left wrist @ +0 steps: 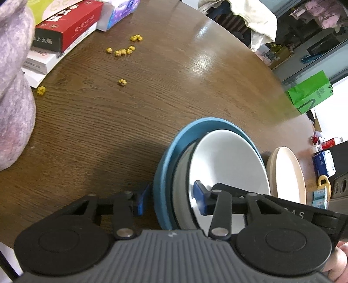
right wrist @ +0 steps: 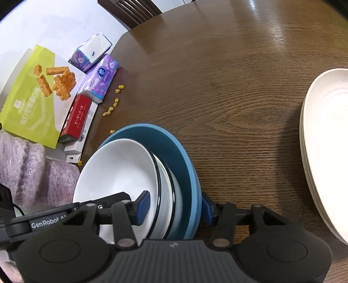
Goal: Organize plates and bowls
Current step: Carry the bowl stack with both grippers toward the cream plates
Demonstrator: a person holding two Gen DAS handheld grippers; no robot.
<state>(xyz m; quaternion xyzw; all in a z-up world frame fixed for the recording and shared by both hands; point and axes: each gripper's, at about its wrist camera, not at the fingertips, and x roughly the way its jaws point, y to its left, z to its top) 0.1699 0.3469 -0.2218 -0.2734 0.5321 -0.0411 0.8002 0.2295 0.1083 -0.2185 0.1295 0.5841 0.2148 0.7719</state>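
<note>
A stack of nested bowls stands on the brown wooden table (left wrist: 130, 119): a blue bowl (left wrist: 165, 156) outermost, dark-rimmed pale bowls inside it, a white bowl (left wrist: 228, 161) on top. My left gripper (left wrist: 170, 200) straddles the stack's left rim, one blue pad outside the blue wall and one inside the white bowl, with narrow gaps showing. My right gripper (right wrist: 175, 208) straddles the right rim of the blue bowl (right wrist: 187, 165). Its outer pad lies against the blue wall. Its inner pad sits just off the white bowl (right wrist: 117, 169). Cream plates (right wrist: 326, 141) are stacked to the right.
Cream plates (left wrist: 285, 174) sit close behind the bowls. Snack boxes (right wrist: 32, 98), tissue packs (right wrist: 100, 80) and several yellow crumbs (left wrist: 122, 51) lie at the table's left. Fuzzy lilac fabric (left wrist: 13, 87) hangs at the left. A chair (right wrist: 134, 10) and a green bag (left wrist: 308, 93) stand beyond the table.
</note>
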